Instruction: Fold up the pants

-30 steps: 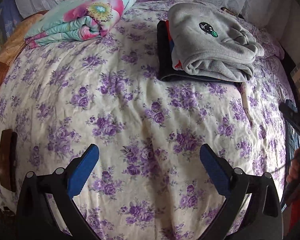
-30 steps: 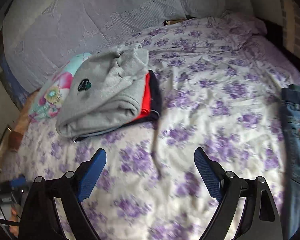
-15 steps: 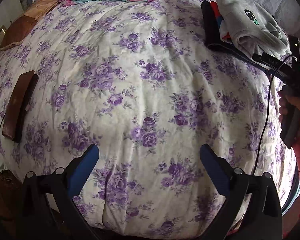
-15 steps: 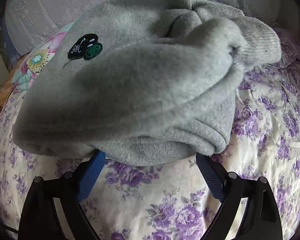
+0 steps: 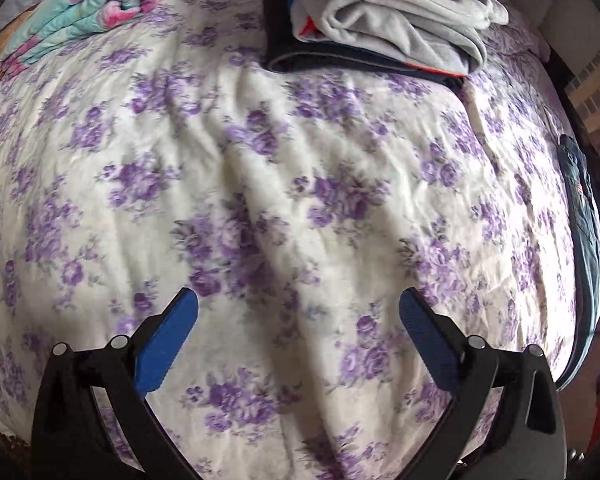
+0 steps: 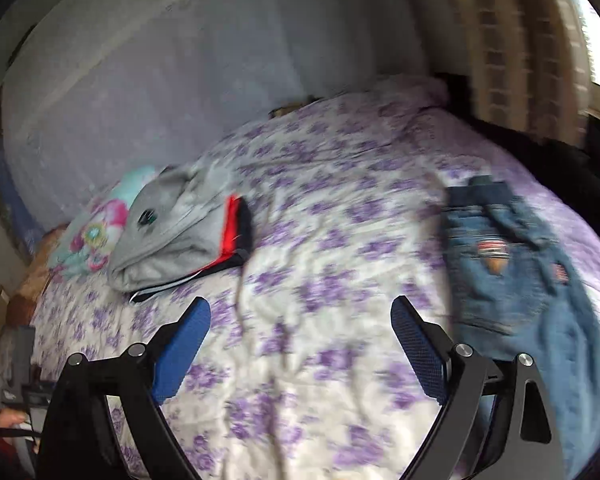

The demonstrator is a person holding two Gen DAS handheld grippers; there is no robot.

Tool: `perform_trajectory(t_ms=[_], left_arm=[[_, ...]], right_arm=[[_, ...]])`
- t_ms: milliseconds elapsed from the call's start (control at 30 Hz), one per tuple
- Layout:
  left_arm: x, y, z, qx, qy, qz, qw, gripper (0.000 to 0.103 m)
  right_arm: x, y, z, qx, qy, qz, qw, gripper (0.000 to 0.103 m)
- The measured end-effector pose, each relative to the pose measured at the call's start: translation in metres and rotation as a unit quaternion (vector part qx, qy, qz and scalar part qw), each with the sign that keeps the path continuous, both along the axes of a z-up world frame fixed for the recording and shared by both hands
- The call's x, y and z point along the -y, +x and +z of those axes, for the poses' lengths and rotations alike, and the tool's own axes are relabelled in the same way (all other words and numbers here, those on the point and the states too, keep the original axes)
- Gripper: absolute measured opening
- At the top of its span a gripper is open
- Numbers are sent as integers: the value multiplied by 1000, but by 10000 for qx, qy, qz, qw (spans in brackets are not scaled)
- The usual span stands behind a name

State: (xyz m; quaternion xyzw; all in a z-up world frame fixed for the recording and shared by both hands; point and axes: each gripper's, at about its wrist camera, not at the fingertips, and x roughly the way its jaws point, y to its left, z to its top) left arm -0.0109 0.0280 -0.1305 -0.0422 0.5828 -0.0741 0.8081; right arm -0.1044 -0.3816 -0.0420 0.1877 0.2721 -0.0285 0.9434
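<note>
Blue denim pants (image 6: 516, 276) lie spread on the purple-flowered bedspread (image 6: 332, 240) at the right in the right wrist view; in the left wrist view they show as a dark blue strip (image 5: 584, 216) at the bed's right edge. My right gripper (image 6: 300, 320) is open, empty, above the bedspread just left of the pants. My left gripper (image 5: 298, 312) is also open and empty over bare bedspread (image 5: 260, 184), far left of the pants.
A stack of folded clothes with a grey sweatshirt (image 5: 392, 4) on top sits at the far side of the bed, seen too as the grey sweatshirt pile (image 6: 172, 232). A folded flowery quilt (image 5: 88, 12) lies far left. A grey headboard (image 6: 160, 60) stands behind.
The right gripper has pulled back from the grey sweatshirt and swung right, bringing the jeans into view. The left gripper's view swung back towards the folded stack and the bed's right edge.
</note>
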Motion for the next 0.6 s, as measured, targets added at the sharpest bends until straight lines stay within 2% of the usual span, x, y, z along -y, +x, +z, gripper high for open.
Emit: perform_trajectory(t_ms=[67,100,167,267,333,367,400,433,500,600], left_arm=[[15,5,-8,-43,-198,-166,9997,98],[22,7,-12,-48,-287,-245,9993,98],[38,12,-18,-14,-376,-372,9986,98],[59,16,-20,101,-148,-475,9987,98],[64,18,-15,189,-71,-560,9982,98],[65,18,-10,259,-55,-571,9980,98],[63,20,-4,329,-39,-553,9979,98],[59,22,3,425,0,-473,9980,98],[45,27,19,600,55,-204,9980,98],[18,36,53,867,-74,309,9957,98]], right_arm=[[47,-46,20,28,-167,-824,9965,93],[61,-66,28,-22,-481,-1066,9931,93],[64,-100,31,-293,-1460,-1372,9793,96],[35,-116,-1,-824,-2529,-1113,9575,99],[1,-92,-37,-1276,-2985,-665,9435,99],[-18,-76,-49,-1335,-3134,-428,9392,99],[-37,-57,-56,-1207,-3101,-188,9428,99],[-58,-38,-55,-993,-2868,79,9528,99],[-85,6,-46,-591,-2024,688,9751,99],[-116,71,-21,-408,-963,1212,9871,99]])
